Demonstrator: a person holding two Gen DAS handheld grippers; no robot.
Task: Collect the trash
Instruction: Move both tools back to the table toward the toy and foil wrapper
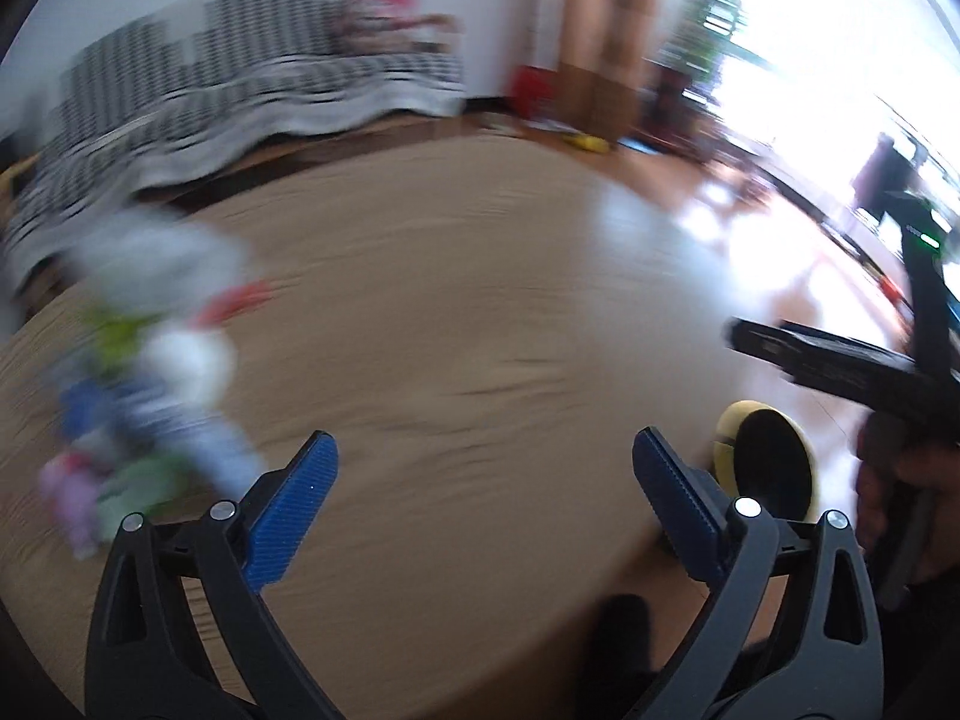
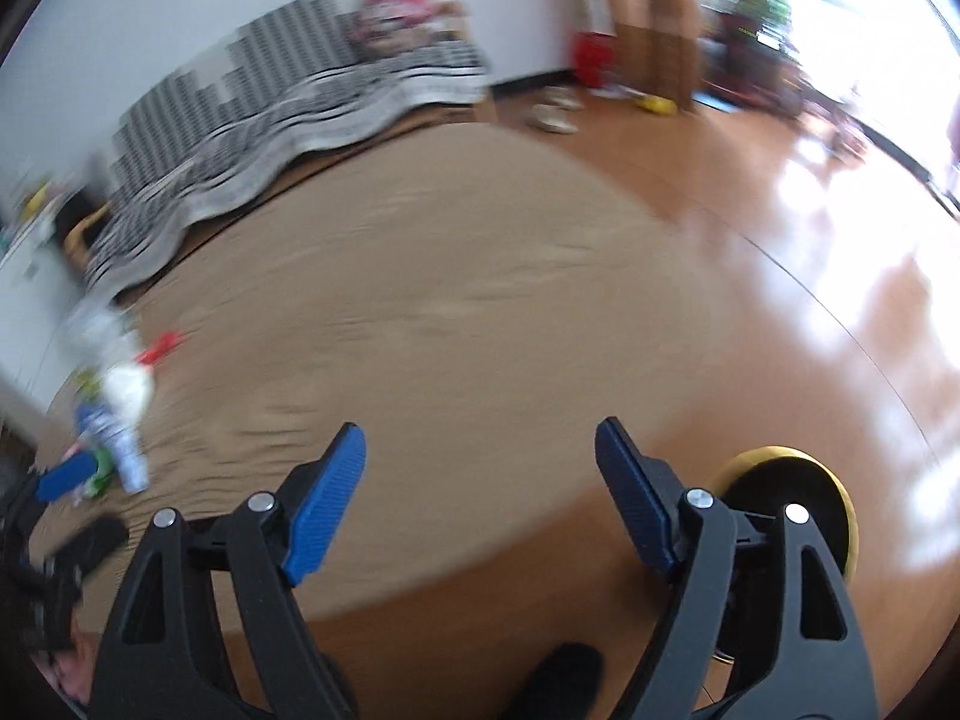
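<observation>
Both views are blurred by motion. A pile of trash [image 1: 144, 372] lies on the left of a round tan table [image 1: 450, 312]: white crumpled pieces, a blue-and-white wrapper, green, pink and red bits. The pile also shows in the right wrist view [image 2: 114, 420], at the table's [image 2: 420, 300] left edge. My left gripper [image 1: 480, 504] is open and empty above the table's near side, right of the pile. My right gripper [image 2: 480, 492] is open and empty over the near edge. The right gripper's black body [image 1: 840, 366] shows at the right of the left wrist view.
A yellow bin with a black inside [image 1: 768, 468] stands on the floor by the table's near right; it also shows in the right wrist view [image 2: 786, 510]. A sofa with a black-and-white cover [image 2: 270, 108] is behind the table. Shiny wood floor [image 2: 810, 240] lies to the right.
</observation>
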